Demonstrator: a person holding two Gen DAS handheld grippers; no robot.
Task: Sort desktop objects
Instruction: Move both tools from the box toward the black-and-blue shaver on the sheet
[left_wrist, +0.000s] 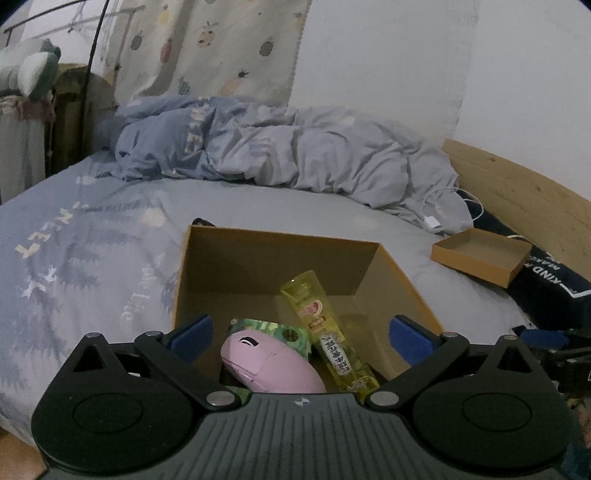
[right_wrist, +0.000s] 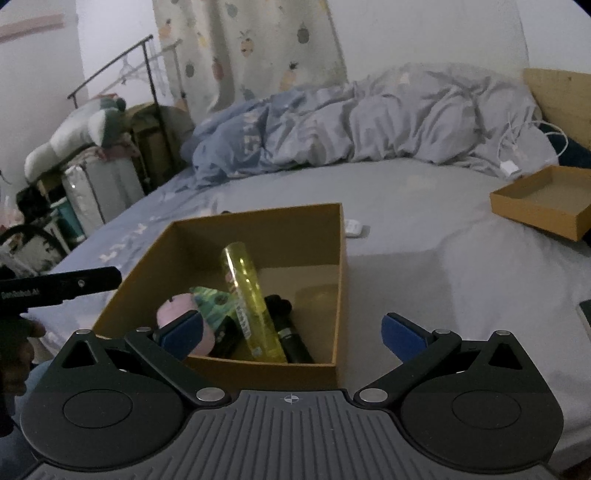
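Note:
A brown cardboard box (left_wrist: 229, 258) stands on the bed; it also shows in the right wrist view (right_wrist: 340, 258). Inside lie a pink mouse (left_wrist: 266, 365), a green patterned tape roll (left_wrist: 277, 330), a yellow transparent tube (left_wrist: 328, 332) and, in the right wrist view, a black cylinder (right_wrist: 291, 332). The mouse (right_wrist: 173, 310), tape roll (right_wrist: 212, 301) and tube (right_wrist: 251, 302) show there too. My left gripper (left_wrist: 301, 338) is open and empty just above the box's near side. My right gripper (right_wrist: 291, 334) is open and empty at the box's near right corner.
A shallow brown lid (left_wrist: 480, 254) lies on the bed at the right, also in the right wrist view (right_wrist: 543, 199). A small white object (right_wrist: 354, 227) lies behind the box. A crumpled duvet (left_wrist: 295, 147), a white charger cable (left_wrist: 443, 206) and a wooden headboard (left_wrist: 517, 188) are behind.

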